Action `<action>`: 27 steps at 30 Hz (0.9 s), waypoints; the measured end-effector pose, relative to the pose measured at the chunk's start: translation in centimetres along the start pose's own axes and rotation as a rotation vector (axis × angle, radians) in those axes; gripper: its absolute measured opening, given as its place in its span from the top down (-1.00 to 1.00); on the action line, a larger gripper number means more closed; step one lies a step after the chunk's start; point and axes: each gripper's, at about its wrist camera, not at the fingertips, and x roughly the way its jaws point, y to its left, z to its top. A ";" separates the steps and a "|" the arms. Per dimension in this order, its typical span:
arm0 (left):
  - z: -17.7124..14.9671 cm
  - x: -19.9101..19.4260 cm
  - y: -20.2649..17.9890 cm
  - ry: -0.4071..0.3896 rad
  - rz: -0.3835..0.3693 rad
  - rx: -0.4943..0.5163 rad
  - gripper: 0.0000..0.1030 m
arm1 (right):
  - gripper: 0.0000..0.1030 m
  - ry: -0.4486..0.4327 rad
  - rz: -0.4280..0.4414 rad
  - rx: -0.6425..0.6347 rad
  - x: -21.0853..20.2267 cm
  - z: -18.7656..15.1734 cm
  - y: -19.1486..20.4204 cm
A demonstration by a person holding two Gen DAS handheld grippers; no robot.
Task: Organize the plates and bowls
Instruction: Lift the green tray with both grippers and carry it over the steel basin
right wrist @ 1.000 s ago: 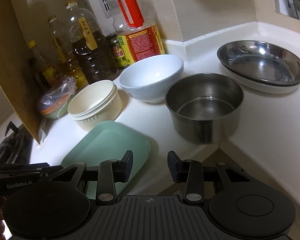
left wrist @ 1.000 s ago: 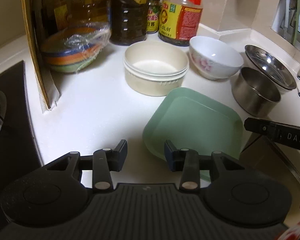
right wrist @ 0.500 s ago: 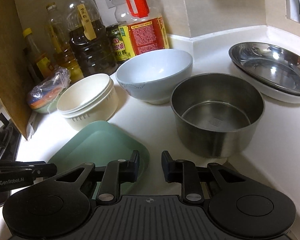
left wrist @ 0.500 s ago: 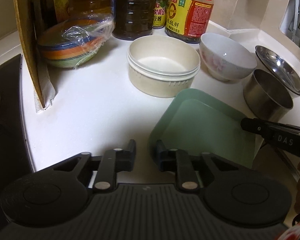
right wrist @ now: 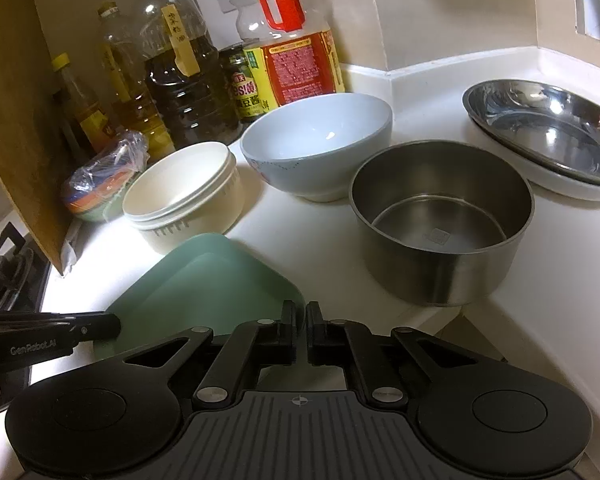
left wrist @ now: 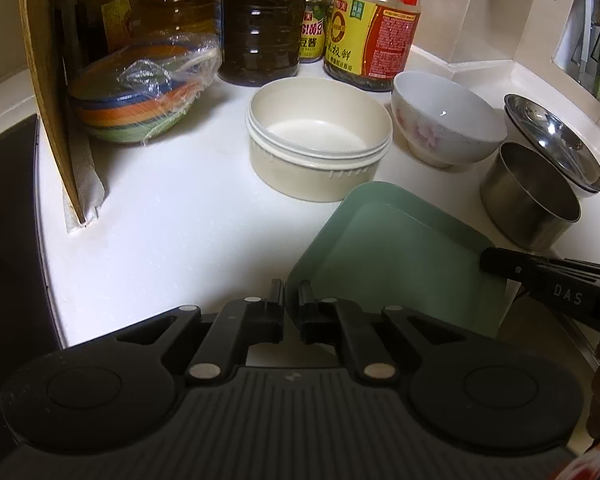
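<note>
Home kitchen. White corner countertop (right wrist: 560, 280) with tiled backsplash, upper right. Cooking oil bottles (right wrist: 180, 80) and soy sauce bottle (right wrist: 292, 52) lined up against wall, upper centre. Gas stove (right wrist: 4, 276) at left edge, wooden board (right wrist: 16, 100) standing beside it. Bowls, steel pot (right wrist: 440, 220), steel dish (right wrist: 540, 128), green plate (right wrist: 204, 280) spread across counter. Vent grille high on wall, top centre.

The right gripper (left wrist: 485, 259) carries the letters "DAS" on its side. The left gripper (right wrist: 114, 325) reads "GenRobot.AI". Chinese characters fill the bottle (left wrist: 370, 46) labels, too small to read surely.
</note>
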 end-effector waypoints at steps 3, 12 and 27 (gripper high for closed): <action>0.1 -0.5 0.1 -0.009 -0.007 -0.007 0.89 | 0.91 -0.010 0.002 0.004 -0.7 0.1 0.2; 1.3 -3.5 -0.5 -0.055 -0.049 0.015 0.89 | 0.91 -0.041 0.001 0.044 -4.2 0.9 0.3; 3.8 -5.2 -7.3 -0.110 -0.199 0.136 0.89 | 0.90 -0.154 -0.137 0.165 -12.1 1.3 -3.5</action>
